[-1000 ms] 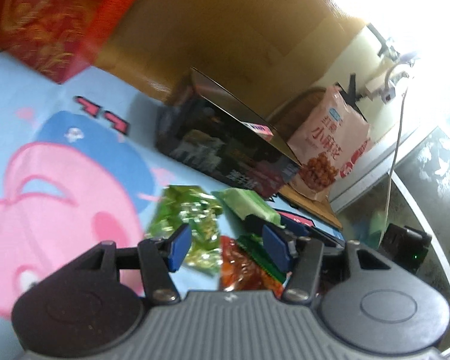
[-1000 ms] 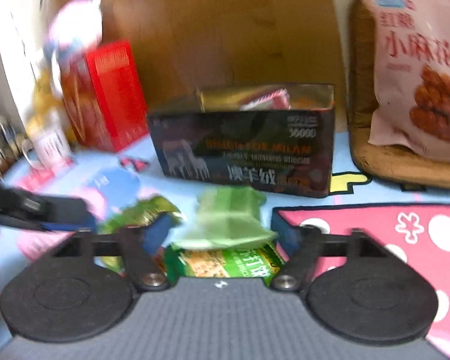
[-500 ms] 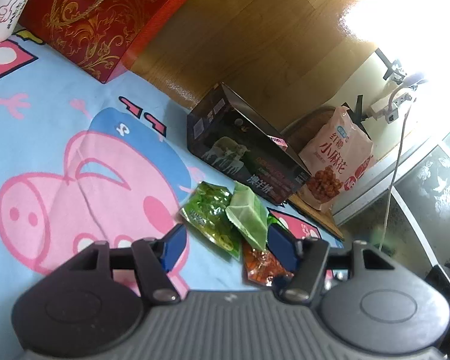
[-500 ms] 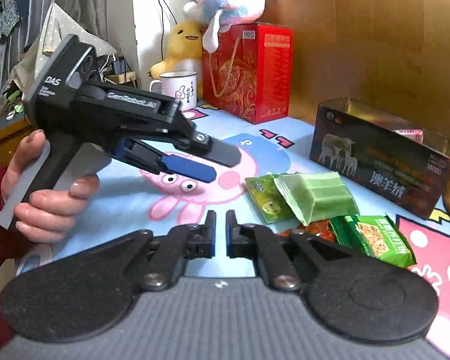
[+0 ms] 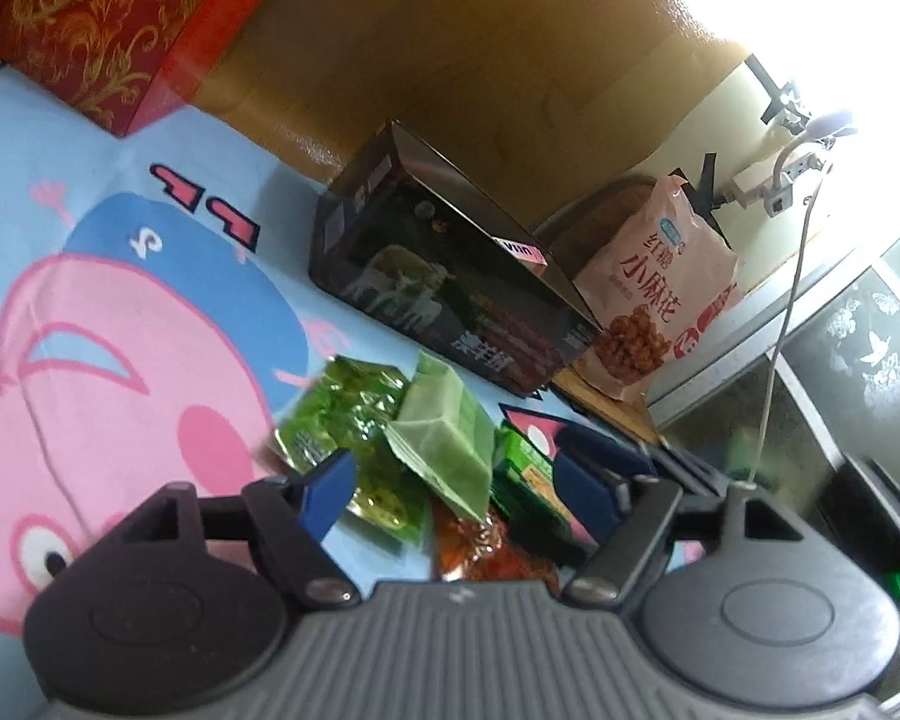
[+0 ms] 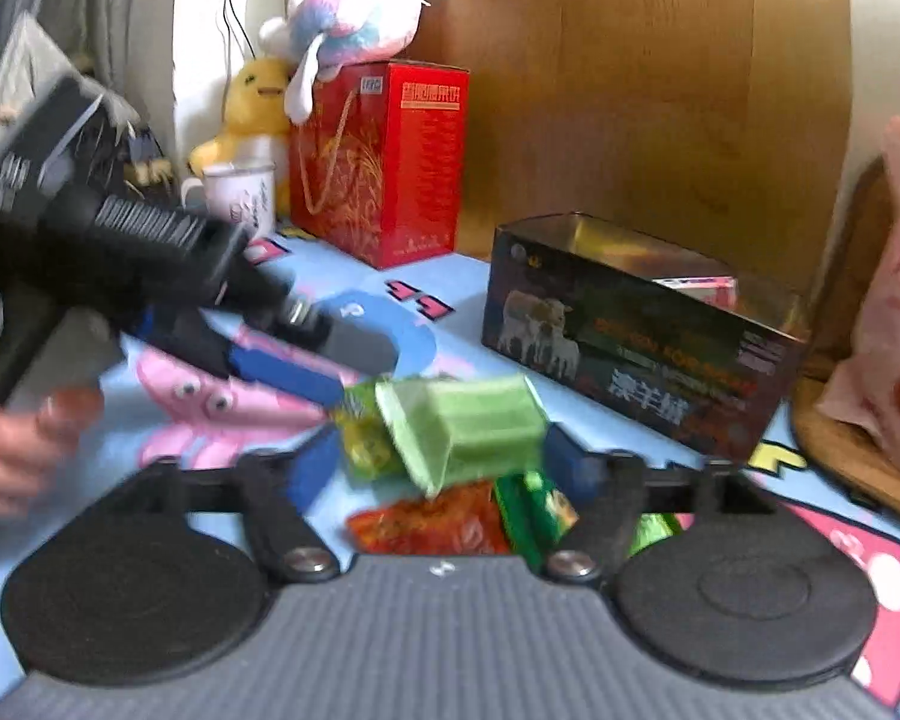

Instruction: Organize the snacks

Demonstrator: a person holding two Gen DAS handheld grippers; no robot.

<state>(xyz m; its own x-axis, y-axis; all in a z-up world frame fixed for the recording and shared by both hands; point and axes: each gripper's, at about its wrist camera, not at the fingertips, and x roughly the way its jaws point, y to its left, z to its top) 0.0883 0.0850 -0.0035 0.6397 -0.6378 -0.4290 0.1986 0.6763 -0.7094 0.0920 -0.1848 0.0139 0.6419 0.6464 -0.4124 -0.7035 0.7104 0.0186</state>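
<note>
Both the left gripper (image 5: 450, 483) and right gripper (image 6: 441, 462), jaws just widening, stand spread and empty around 4 snack packets (image 6: 462, 426) heaped near the open dark box (image 6: 642, 324), bare cloth (image 5: 150, 312) beside.

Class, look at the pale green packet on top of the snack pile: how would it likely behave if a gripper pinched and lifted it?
The pale green packet looks like thin wrapper, so it would probably crumple and weigh little. Its glossy film may slip between pads. Resting loosely atop other packets, it would likely slide if nudged.
</note>
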